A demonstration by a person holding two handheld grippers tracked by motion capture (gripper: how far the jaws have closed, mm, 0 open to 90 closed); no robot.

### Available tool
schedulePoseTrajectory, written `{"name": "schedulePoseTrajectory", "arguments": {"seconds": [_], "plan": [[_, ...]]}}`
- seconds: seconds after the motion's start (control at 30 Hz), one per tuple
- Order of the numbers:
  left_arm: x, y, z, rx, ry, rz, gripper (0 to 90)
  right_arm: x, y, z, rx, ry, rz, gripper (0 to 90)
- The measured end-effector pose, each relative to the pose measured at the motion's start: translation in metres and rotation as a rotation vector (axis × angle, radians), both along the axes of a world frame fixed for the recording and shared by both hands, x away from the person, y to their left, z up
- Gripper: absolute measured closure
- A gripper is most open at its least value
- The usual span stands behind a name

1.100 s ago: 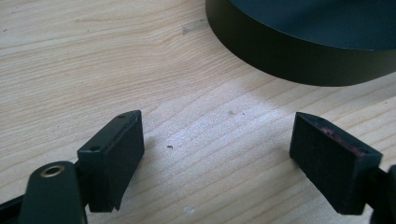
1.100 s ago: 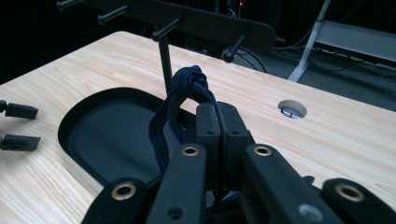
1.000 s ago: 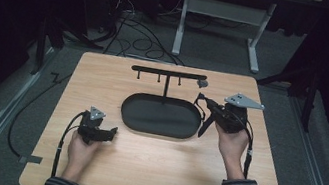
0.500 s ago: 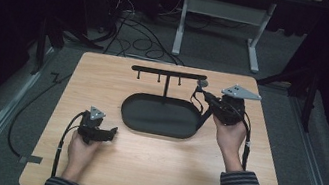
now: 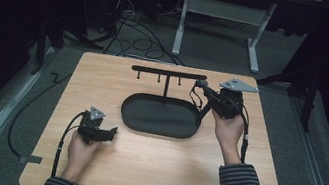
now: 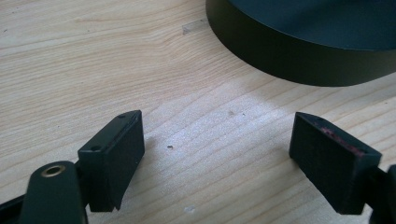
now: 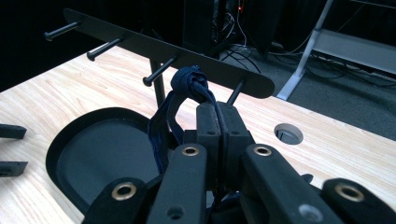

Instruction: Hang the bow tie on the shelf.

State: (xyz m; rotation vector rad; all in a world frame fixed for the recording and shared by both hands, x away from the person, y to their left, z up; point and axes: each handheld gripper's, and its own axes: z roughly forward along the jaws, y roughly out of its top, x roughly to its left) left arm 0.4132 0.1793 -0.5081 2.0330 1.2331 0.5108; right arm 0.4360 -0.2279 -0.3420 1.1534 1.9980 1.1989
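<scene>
Nearest, we log the left gripper [image 5: 110,131] resting on the tabletop [image 5: 164,173], jaws apart and empty. Beyond, the black oval tray [image 5: 160,118]. Farther, the right gripper [image 7: 217,119], jaws clamped on a knotted dark-blue cord [image 7: 189,84], just beside the peg rack [image 7: 154,44].

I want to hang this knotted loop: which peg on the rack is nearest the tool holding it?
The peg at the bar's right end in the right gripper view, just beyond the dark blue knotted loop clamped in the right tool. The other three pegs sit farther left.
</scene>
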Motion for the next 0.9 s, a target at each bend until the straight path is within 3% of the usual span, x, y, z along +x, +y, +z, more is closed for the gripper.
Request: {"name": "schedulePoseTrajectory", "arguments": {"seconds": [0.9], "plan": [[0.0, 0.0, 0.0, 0.0, 0.0, 0.0, 18.5, 0.031, 0.002, -0.005, -0.02, 0.024, -0.066, 90.0]]}}
